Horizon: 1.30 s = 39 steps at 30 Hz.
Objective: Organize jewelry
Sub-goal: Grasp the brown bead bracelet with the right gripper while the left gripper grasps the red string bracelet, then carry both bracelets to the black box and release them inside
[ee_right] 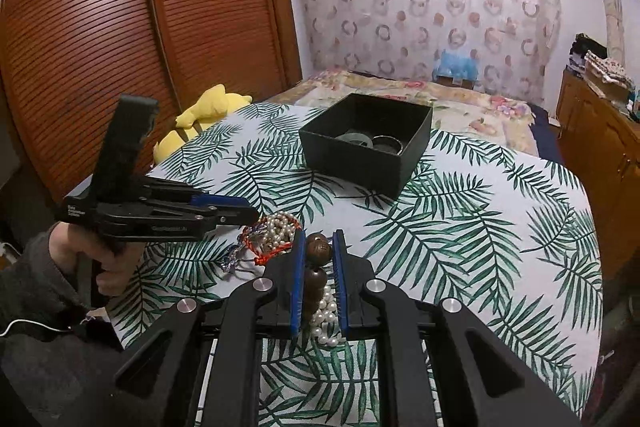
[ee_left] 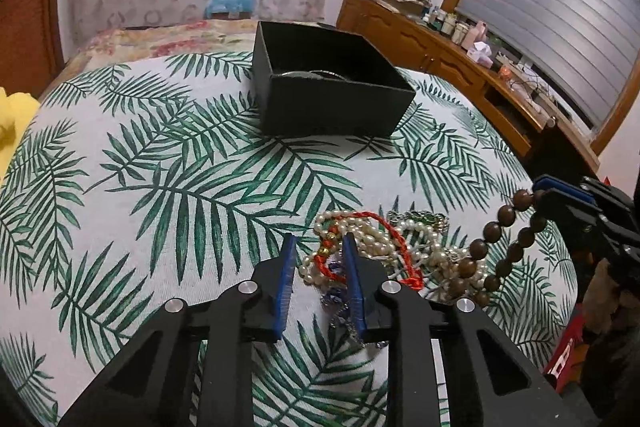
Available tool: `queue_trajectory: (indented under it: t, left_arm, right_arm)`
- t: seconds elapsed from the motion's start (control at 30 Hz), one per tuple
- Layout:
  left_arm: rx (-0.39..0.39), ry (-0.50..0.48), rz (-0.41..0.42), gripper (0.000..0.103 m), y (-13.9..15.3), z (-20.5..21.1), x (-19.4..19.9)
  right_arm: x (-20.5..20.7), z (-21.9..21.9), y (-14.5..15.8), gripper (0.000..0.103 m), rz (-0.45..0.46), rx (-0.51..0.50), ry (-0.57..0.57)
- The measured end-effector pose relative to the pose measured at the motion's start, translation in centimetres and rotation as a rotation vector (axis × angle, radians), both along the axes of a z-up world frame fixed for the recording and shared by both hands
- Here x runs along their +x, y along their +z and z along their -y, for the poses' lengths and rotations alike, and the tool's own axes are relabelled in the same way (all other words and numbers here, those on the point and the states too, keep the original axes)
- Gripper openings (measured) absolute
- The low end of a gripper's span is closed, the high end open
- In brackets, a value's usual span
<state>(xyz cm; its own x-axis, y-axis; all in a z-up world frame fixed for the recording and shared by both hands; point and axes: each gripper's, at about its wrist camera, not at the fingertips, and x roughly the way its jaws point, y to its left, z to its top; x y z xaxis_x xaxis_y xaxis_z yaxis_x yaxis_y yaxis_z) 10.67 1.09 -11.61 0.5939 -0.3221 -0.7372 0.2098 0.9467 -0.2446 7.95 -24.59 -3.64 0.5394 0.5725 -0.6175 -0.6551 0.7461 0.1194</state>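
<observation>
Already our right gripper (ee_right: 319, 247) pinches the wooden bead bracelet (ee_left: 505, 247), limp and dangling beside the jewelry pile (ee_left: 376, 247); our left gripper (ee_left: 320, 247) hovers narrowly parted, empty, short of the black box (ee_left: 332, 99).

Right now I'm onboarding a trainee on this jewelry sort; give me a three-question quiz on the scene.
1. True or false: the black box already holds items.
2. Which gripper grips the brown wooden bead bracelet: A left, B right?
3. Fill in: the left gripper hovers open over the jewelry pile, which includes a ____ cord.

Key: 1 true; 2 B, the right gripper; 3 red.
</observation>
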Motion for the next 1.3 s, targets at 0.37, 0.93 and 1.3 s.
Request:
queue_trajectory:
  t: [0.37, 0.93, 1.3]
  left_arm:
    - [0.015, -0.018, -0.020, 0.008, -0.7, 0.5, 0.8]
    - [0.053, 0.003, 0.178, 0.008, 5.5, 0.9, -1.7]
    - [0.055, 0.017, 0.238, 0.008, 7.8, 0.1, -1.8]
  right_arm:
    - [0.1, -0.7, -0.6, 0.015, -0.011, -0.010, 0.004]
    - [0.4, -1.8, 2.3, 0.015, 0.052, -0.020, 0.026]
    - [2.6, -3.6, 6.7, 0.015, 0.157, -0.080, 0.015]
